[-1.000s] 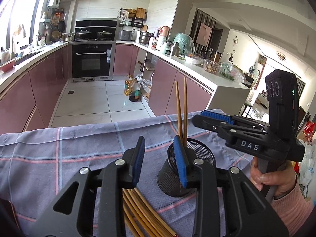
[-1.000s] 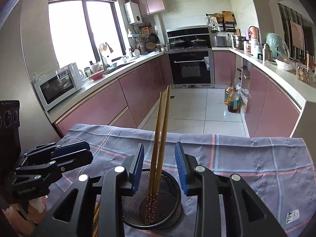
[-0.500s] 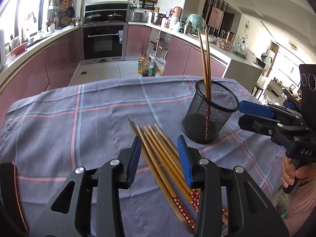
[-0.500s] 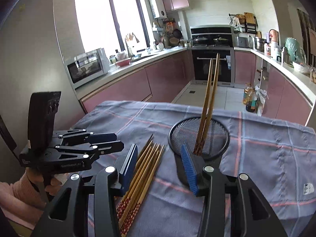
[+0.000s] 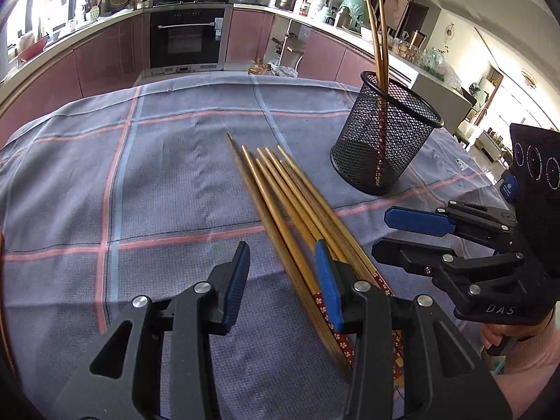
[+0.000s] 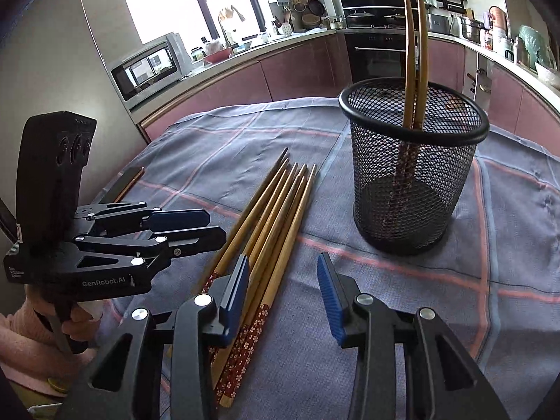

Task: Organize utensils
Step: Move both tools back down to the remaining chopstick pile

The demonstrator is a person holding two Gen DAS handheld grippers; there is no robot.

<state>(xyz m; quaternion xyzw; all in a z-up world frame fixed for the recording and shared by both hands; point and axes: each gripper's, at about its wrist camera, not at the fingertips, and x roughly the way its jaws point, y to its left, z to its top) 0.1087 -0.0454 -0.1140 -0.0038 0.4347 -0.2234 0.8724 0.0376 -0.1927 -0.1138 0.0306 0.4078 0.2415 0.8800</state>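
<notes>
Both tools hang over the checked cloth (image 5: 157, 189) with their jaws parted and nothing clamped. The left gripper (image 5: 281, 280), low in its frame, has the loose chopsticks (image 5: 280, 196) running under its right-hand pad — whether that pad touches them I cannot tell. The right gripper (image 6: 283, 287) has just been narrowing a little; its left pad sits over the same bundle (image 6: 269, 224), with bare cloth showing in the gap. The mesh holder (image 6: 413, 175) stands upper right of both views, two chopsticks (image 6: 414, 52) leaning inside. The bundle's patterned ends vanish beneath the gripper bodies. A hand (image 6: 80, 318) in a pink sleeve is cut off at lower left.
</notes>
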